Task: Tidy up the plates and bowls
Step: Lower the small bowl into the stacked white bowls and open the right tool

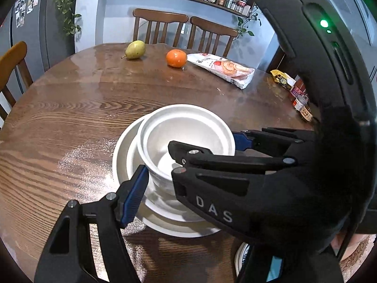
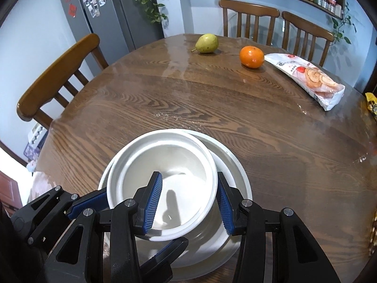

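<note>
Both grippers sit at the white bowl [image 2: 165,165] nested in a plate [image 2: 238,165] — right gripper [image 2: 188,202] jaws straddle its rim, parted; left gripper [image 2: 117,226] jaws likewise open.

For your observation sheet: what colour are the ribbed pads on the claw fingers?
Blue, on black fingers. The right wrist view shows the pads best, either side of the white bowl's rim.

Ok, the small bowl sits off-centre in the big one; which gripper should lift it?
Probably the right gripper: its fingers straddle the rim of the small bowl, ready to pinch. The left shows only one pad beside the wall.
</note>
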Demonstrator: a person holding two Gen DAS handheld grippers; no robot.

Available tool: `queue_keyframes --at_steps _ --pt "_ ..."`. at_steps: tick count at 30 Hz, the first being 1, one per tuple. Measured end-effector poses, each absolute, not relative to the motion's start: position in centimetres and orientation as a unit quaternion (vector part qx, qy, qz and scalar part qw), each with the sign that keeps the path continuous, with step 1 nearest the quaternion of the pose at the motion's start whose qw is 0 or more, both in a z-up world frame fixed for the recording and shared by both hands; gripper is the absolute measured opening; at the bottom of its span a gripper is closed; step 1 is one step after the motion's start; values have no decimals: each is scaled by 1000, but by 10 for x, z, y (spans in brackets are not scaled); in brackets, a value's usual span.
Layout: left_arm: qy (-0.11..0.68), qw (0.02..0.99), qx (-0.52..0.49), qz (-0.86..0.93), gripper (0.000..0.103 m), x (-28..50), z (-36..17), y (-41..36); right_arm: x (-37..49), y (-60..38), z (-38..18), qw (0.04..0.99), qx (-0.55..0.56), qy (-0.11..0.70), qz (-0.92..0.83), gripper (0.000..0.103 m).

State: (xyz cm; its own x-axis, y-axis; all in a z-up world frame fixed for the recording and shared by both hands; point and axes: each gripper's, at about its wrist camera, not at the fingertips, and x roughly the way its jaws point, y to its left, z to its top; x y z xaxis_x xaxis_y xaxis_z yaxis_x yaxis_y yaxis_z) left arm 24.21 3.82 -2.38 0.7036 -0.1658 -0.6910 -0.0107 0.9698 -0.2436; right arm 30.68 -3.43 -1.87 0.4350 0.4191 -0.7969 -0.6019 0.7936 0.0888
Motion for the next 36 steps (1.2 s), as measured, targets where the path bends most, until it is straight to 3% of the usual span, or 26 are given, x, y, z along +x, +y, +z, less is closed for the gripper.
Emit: queue_keyframes --at_steps 19,25,33,36 --pt "378 918 -115 -35 68 243 -25 37 299 -35 -11 850 -140 419 287 49" --pt "360 923 -127 -41 74 237 -18 43 295 -36 -4 858 -149 406 278 49" --pt "346 921 -175 -46 81 236 -14 57 293 -46 10 866 -128 394 280 59" --pt "347 919 -184 -31 82 238 -14 63 293 -52 14 872 -111 386 281 72"
